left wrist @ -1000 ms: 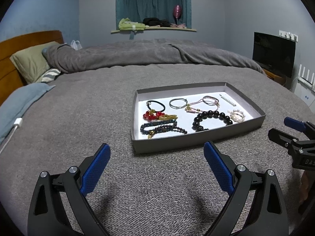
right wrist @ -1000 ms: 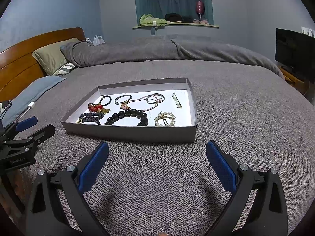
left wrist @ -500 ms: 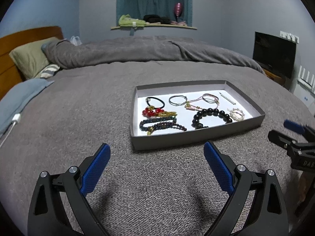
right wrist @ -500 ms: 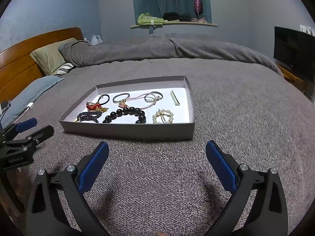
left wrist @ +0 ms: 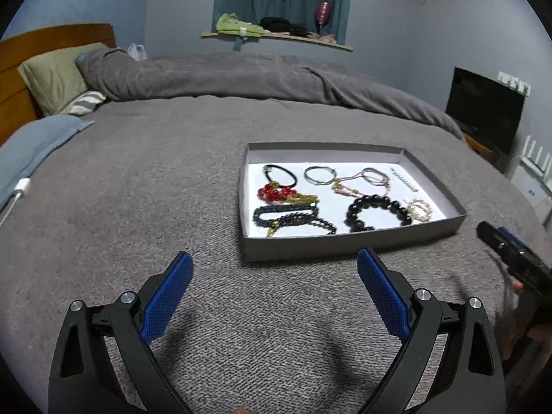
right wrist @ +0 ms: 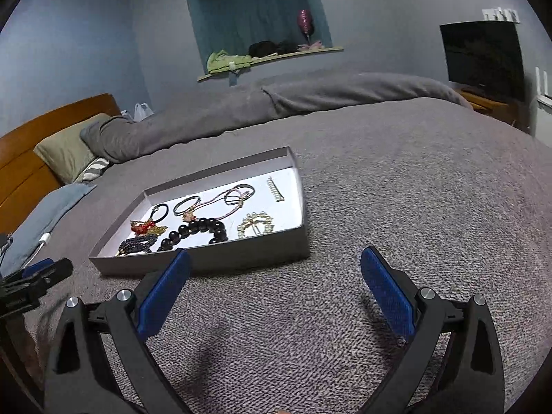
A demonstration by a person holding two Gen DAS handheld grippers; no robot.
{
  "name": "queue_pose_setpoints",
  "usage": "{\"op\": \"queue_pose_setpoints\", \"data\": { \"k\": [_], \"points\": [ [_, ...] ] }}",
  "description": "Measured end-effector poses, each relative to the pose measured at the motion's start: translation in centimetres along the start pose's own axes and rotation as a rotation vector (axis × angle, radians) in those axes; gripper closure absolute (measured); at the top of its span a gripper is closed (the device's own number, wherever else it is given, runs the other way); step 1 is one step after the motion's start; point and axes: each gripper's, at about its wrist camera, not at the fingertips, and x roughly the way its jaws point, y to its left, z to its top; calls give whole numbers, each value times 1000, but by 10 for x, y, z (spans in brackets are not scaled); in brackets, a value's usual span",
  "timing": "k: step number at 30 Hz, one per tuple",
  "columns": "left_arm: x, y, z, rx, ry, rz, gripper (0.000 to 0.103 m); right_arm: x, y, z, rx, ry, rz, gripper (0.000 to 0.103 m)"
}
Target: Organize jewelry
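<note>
You are holding both grippers over the bed [left wrist: 138,186], short of the tray [left wrist: 345,241], and neither is carrying anything. The left gripper [left wrist: 274,291] is spread wide, and so is the right gripper [right wrist: 274,289]; each is hanging just off the tray's near wall.

The step in hand looks like the approach for a first pick. Come in over the near wall rather than against it, since the tray is light card on soft bedding and will likely slide if you are nudging it. Choose a piece lying apart from the rest and pinch it low, where it is resting on the white floor.

The tray is sitting on the bed toward its right side. At its left end the red beads [left wrist: 276,192] are overlapping a black cord loop and a gold chain, with the dark strands [left wrist: 293,219] by the near-left corner. The black bracelet [left wrist: 377,212] is lying by the near wall, clear enough for a clean grip. The gold ring [right wrist: 256,228] beside it may be a brooch; it is too small to tell. The clip [right wrist: 275,189] is lying alone by the far-right corner.
</note>
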Motion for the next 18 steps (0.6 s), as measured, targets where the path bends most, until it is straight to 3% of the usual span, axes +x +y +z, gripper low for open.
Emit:
{"op": "queue_pose_setpoints", "data": {
  "k": [8,18],
  "points": [
    [-14,-1,0,37,-6,-72,7,-13,17,-3,-91,-66,-53,6],
    [-15,9,-2,29,-3,-41,6,-19,40,-10,-219,-94,-78,6]
  ]
}}
